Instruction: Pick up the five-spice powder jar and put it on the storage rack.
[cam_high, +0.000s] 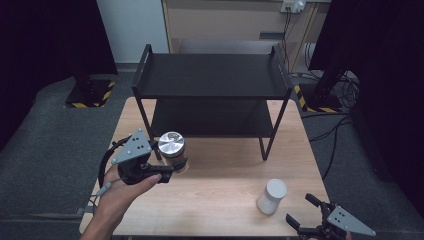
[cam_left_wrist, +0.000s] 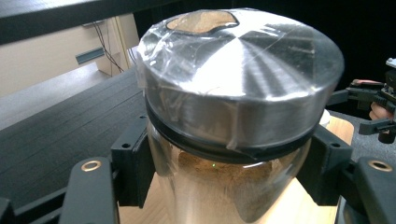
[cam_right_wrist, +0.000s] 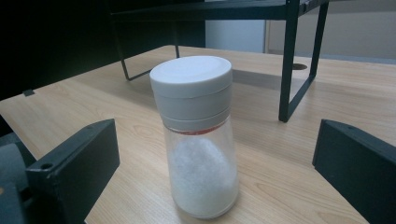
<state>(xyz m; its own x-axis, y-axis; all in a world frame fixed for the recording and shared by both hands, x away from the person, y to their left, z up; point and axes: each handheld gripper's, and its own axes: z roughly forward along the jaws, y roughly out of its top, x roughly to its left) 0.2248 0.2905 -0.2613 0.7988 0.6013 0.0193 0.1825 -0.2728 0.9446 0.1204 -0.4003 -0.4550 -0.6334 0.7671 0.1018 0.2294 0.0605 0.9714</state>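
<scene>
High view, jar: my left gripper is clamped on a glass jar with a silver lid, at the left of the counter, just in front of the black rack's left front leg.
Left gripper view, grip: my jaws press on the jar's glass body from both sides, just under the lid's dark ring; the jar stands upright between them.
Jar contents: something brown shows through the glass; I cannot tell what it is.
Jar lid: brushed metal, wrapped in clear film, with a brown patch at its far edge.
Jar and counter: I cannot tell whether its base touches the wood or is raised off it.
Left hand: my hand wraps the gripper body from below, a cable looping off to the left.
Shaker: a clear shaker with a white cap stands upright on the counter's right front part, well apart from the jar.
Right gripper view, shaker: white grains fill the lower part of the shaker, and a thin red band sits under the cap.
Right gripper: my right gripper is spread wide, holding nothing, near the shaker, at the counter's front right corner.
Rack: a black two-level rack stands at the back of the counter, both levels bare.
</scene>
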